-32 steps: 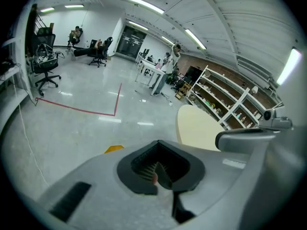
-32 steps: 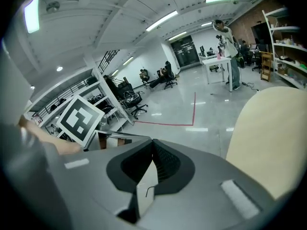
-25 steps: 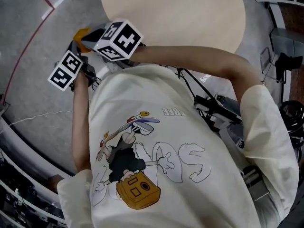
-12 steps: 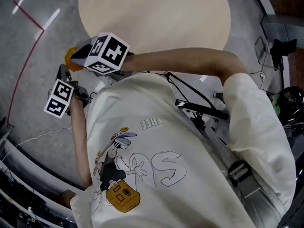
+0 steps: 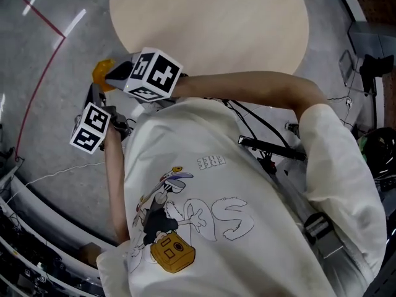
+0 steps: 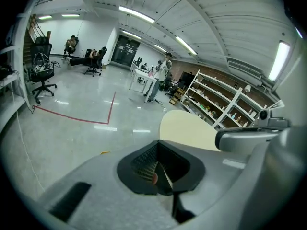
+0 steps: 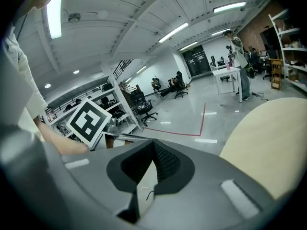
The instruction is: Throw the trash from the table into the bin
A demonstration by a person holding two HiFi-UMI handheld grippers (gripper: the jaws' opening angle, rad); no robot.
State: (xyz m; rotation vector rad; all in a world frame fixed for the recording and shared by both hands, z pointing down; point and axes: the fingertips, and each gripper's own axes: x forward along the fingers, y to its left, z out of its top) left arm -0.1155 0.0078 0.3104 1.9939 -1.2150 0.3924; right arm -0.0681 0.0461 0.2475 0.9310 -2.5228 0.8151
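Note:
The round beige table [image 5: 210,23] shows a bare top; no trash and no bin are in any view. My right gripper [image 5: 104,73], with its marker cube and an orange part at its front, hangs over the grey floor just off the table's near left edge. My left gripper [image 5: 94,96] is beside it, lower left. In the left gripper view the left gripper [image 6: 158,174] has its jaws together, with a tiny reddish speck at the seam. The right gripper [image 7: 146,176] is also shut; I cannot tell whether it holds anything. The table [image 6: 187,128] lies ahead to the right.
A red line [image 5: 38,60] crosses the grey floor on the left. Black gear and cables [image 5: 272,144] hang at the person's right side, and more equipment lines the lower left edge. Office chairs [image 6: 41,75], shelving [image 6: 225,97] and people at a white table [image 7: 230,71] stand far off.
Both grippers have drifted together a little off the table's edge, toward the lower left, staying side by side. Their jaws look the same throughout.

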